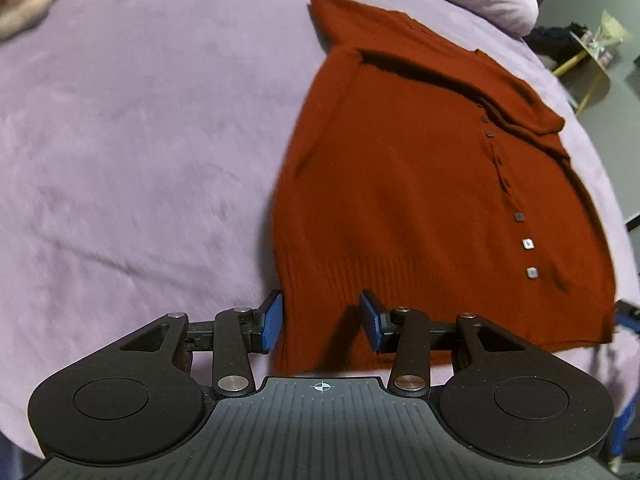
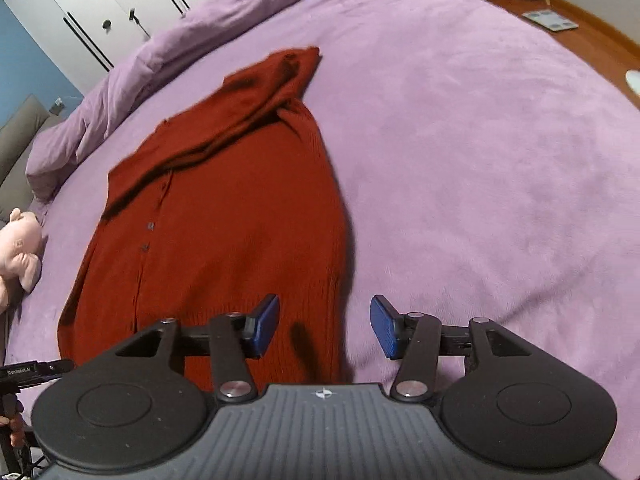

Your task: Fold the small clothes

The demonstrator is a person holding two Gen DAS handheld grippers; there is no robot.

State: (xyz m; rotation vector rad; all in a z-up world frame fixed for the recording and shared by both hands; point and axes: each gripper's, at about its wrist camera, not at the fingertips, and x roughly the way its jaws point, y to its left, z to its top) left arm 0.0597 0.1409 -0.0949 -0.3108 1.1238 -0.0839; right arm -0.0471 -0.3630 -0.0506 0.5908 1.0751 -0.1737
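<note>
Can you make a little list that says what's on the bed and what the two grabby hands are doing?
surface: purple blanket on a bed
clothing: rust-red cardigan lying flat, sleeves folded across the top, buttons down the front
left gripper: open, at the hem's left corner
right gripper: open, at the hem's right corner
held: nothing
toy: pink stuffed animal beside the cardigan
bedding: bunched purple duvet at the far edge

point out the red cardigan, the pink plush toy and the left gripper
red cardigan point(image 1: 400, 200), left wrist view, on the front panel beside the buttons
pink plush toy point(image 2: 20, 248), right wrist view, on its body
left gripper point(image 1: 320, 322), left wrist view, midway between the blue fingertips
</note>
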